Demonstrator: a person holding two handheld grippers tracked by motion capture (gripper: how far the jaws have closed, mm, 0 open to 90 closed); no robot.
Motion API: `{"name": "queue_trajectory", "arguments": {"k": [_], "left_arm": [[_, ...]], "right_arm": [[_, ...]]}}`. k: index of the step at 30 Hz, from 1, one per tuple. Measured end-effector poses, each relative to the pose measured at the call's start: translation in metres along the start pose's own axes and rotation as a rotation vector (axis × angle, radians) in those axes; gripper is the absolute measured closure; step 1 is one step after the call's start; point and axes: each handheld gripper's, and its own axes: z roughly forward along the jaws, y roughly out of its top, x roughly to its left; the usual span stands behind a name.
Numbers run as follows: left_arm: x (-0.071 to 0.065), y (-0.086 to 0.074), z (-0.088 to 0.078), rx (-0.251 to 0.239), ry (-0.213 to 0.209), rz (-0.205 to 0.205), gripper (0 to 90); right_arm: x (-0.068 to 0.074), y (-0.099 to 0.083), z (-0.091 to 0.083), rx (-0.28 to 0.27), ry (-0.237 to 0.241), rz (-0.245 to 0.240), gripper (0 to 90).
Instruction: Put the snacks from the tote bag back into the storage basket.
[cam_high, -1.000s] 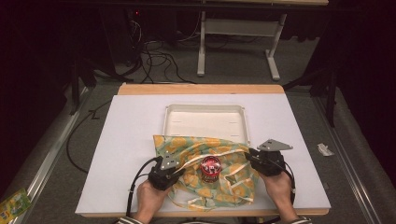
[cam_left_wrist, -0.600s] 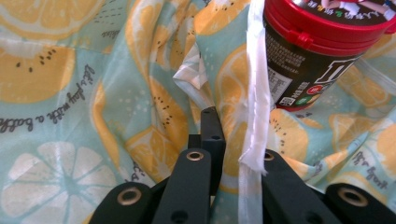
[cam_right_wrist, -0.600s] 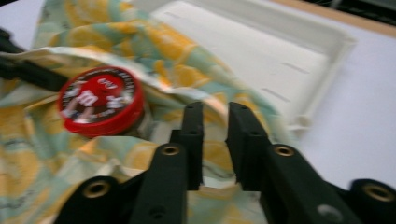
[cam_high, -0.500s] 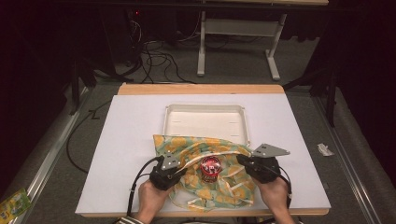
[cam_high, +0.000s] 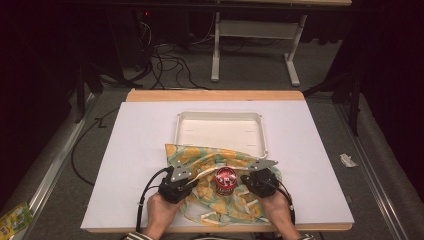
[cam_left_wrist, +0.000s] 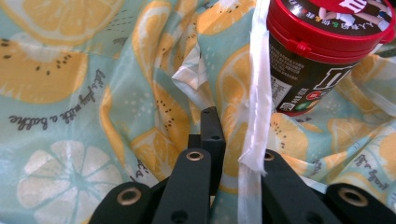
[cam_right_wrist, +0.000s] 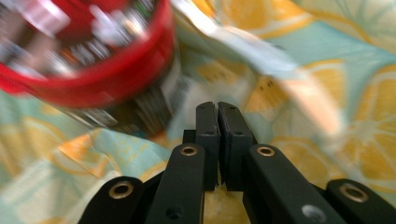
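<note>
A lemon-print cloth bag (cam_high: 207, 159) lies crumpled on the white table top, its far edge lapping the tray. On it stands a small dark can with a red lid (cam_high: 225, 180). In the high view my left gripper (cam_high: 193, 183) is just left of the can and my right gripper (cam_high: 244, 179) just right of it. In the left gripper view the jaws (cam_left_wrist: 227, 128) are shut on the bag's white strap (cam_left_wrist: 258, 93), which covers the right jaw; the can (cam_left_wrist: 317, 56) stands just beyond. My right gripper (cam_right_wrist: 217, 112) is shut with nothing in it, close beside the blurred can (cam_right_wrist: 84, 56).
A shallow white tray (cam_high: 218, 114) sits behind the bag at mid-table. The white board (cam_high: 135, 150) has bare room left and right. Cables and a desk frame (cam_high: 255, 35) lie on the floor beyond the far edge.
My right gripper has slid left over the cloth and now sits close to the can. The left gripper has hardly moved.
</note>
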Motion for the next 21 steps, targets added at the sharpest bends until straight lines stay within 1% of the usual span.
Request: {"name": "queue_trajectory", "arguments": {"k": [1,2,3,6,11,15,16,17,18,21], "left_arm": [[0.0,0.0,-0.001,0.001,0.002,-0.003,89.6],[0.001,0.0,-0.001,0.0,0.006,-0.005,89.6],[0.002,0.0,-0.002,0.0,0.01,-0.007,89.6],[0.005,0.0,-0.005,-0.004,0.026,-0.016,89.6],[0.009,-0.003,-0.008,0.002,0.057,-0.03,89.3],[0.01,-0.004,-0.008,0.014,0.08,-0.028,89.2],[0.01,-0.004,-0.009,0.018,0.083,-0.023,89.2],[0.01,-0.005,-0.009,0.019,0.084,-0.025,89.2],[0.01,-0.006,-0.009,0.02,0.084,-0.029,89.2],[0.01,-0.008,-0.009,0.027,0.081,-0.032,89.3]], "right_arm": [[-0.002,-0.002,0.0,0.007,-0.005,0.0,88.4],[-0.004,-0.004,0.0,0.019,-0.026,0.004,88.4],[-0.006,-0.005,0.0,0.025,-0.035,-0.001,88.3],[-0.013,-0.011,-0.003,0.056,-0.092,-0.011,88.2],[-0.032,-0.023,-0.011,0.065,-0.125,0.024,88.3],[-0.047,-0.029,-0.017,0.061,-0.155,0.046,88.3],[-0.051,-0.03,-0.019,0.061,-0.166,0.051,88.3],[-0.054,-0.031,-0.02,0.055,-0.164,0.055,88.3],[-0.057,-0.032,-0.021,0.057,-0.172,0.065,88.3],[-0.067,-0.038,-0.022,0.06,-0.169,0.084,88.8]]}}
